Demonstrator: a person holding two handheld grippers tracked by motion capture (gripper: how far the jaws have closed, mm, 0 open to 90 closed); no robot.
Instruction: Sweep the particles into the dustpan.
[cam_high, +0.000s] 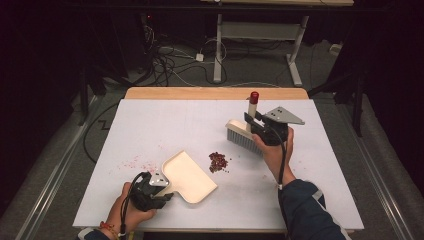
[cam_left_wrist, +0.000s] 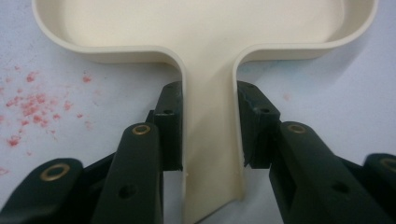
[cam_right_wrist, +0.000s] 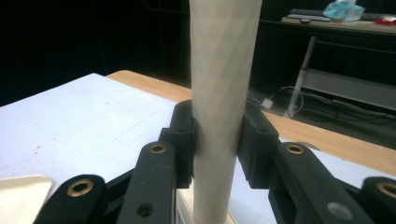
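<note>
A cream dustpan (cam_high: 189, 176) lies flat on the white table, its mouth facing the far right. My left gripper (cam_high: 159, 187) is shut on its handle (cam_left_wrist: 211, 140), one black pad on each side. A small pile of dark red crumbs (cam_high: 218, 161) sits just beyond the pan's lip. A hand brush with grey bristles (cam_high: 243, 140) and a red-tipped cream handle (cam_high: 251, 107) hovers right of the pile. My right gripper (cam_high: 256, 125) is shut on that handle (cam_right_wrist: 222, 107), which stands upright between the pads.
Faint red smears (cam_high: 137, 162) mark the table left of the dustpan, seen also as red specks (cam_left_wrist: 32, 105) beside the handle. The wooden table edge (cam_high: 215, 93) runs along the far side. Cables and a desk frame (cam_high: 218, 50) lie on the floor beyond.
</note>
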